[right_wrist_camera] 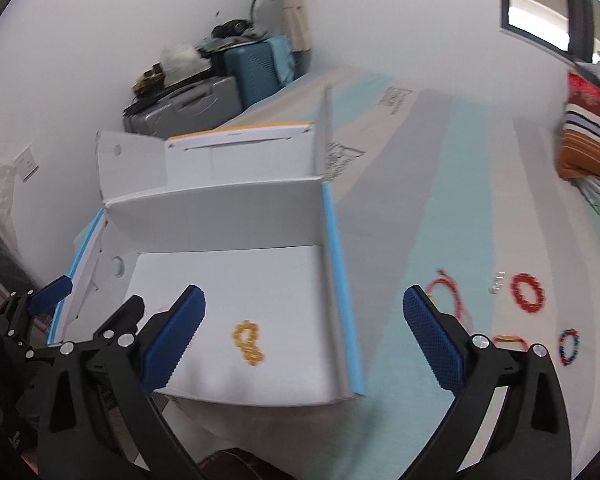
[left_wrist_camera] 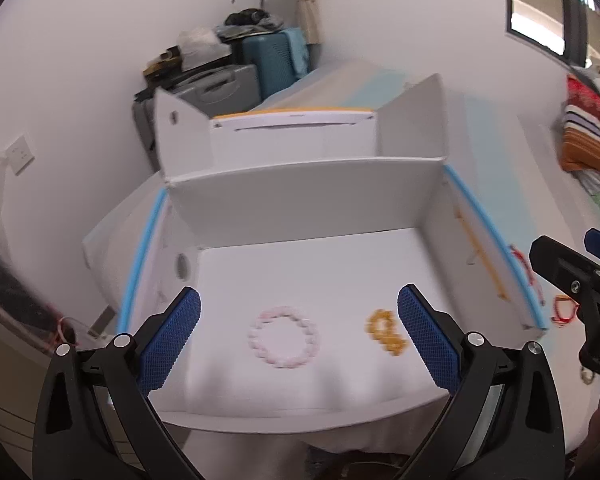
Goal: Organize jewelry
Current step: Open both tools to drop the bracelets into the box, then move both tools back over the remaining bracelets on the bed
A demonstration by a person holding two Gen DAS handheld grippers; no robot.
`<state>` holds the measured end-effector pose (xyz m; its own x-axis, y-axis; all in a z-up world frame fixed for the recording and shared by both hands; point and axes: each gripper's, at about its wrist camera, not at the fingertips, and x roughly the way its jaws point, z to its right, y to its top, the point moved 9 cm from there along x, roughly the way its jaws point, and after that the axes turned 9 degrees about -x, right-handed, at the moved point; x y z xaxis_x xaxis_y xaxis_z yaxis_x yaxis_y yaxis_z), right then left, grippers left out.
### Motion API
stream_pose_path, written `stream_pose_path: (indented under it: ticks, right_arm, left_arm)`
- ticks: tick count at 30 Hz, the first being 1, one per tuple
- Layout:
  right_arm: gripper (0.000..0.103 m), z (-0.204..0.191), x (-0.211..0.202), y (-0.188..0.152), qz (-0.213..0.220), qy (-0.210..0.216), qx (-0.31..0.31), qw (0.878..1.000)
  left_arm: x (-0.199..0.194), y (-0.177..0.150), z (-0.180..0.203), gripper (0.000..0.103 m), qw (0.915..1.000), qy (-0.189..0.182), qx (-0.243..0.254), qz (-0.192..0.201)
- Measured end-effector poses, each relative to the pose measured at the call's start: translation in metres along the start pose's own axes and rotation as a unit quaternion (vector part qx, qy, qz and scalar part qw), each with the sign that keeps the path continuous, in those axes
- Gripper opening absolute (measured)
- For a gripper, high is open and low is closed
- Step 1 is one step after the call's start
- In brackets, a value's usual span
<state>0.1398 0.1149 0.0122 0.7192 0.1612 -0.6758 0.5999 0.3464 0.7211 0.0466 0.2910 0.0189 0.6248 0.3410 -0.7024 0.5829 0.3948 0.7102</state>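
Hovering left gripper: jaws spread wide, blue ribbed pads far apart, nothing pinched; tilted down over the near end of the white box.
Left pads: one blue pad on the left, its mate on the right, both clear of the beads.
Between the left jaws: a pale pink bead bracelet lies flat in a round ring on the box floor, just ahead of the pads and touching neither.
Beside the left gripper's right pad: a yellow bead bracelet, bunched into a small knot, lying on the same floor, apart from the pink ring.
Right gripper: jaws likewise wide apart and empty; it straddles the box's right wall, one pad over the box floor, the other over the cloth outside.
Between the right jaws: the yellow bracelet again, nearer the left pad, on the box floor.
White box: open-topped cardboard with blue-edged side walls and a raised flap at the far end; it surrounds both bracelets, ahead of and under both grippers.
Outside the box, right of the right gripper: a red cord bracelet just past the right pad, a red bead bracelet farther out, a multicoloured bead bracelet nearer the lens, and an orange piece partly hidden behind the finger.
Surface beneath: a cloth striped in pale blue and white.
Far beyond both grippers: suitcases stacked in the corner of the wall.
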Motion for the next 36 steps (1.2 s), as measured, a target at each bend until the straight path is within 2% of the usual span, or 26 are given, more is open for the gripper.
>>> stream_pose_path:
  ticks: [11, 23, 28, 36]
  right_arm:
    - [0.095, 0.101, -0.037, -0.027, 0.002, -0.055, 0.032, 0.998]
    - [0.095, 0.218, -0.057, -0.065, 0.000, -0.126, 0.087, 0.988]
    - [0.095, 0.266, -0.056, -0.082, -0.003, -0.152, 0.118, 0.981]
    - [0.095, 0.330, -0.033, -0.114, -0.028, -0.164, 0.163, 0.973]
  left_arm:
    - [-0.012, -0.016, 0.086, 0.097, 0.9976, -0.060, 0.036, -0.005]
    - [-0.023, -0.044, 0.207, 0.097, 0.9869, -0.125, 0.102, -0.006]
    - [-0.024, -0.056, 0.252, 0.097, 0.9807, -0.149, 0.126, -0.007]
    - [-0.003, -0.073, 0.312, 0.097, 0.9742, -0.161, 0.157, -0.021]
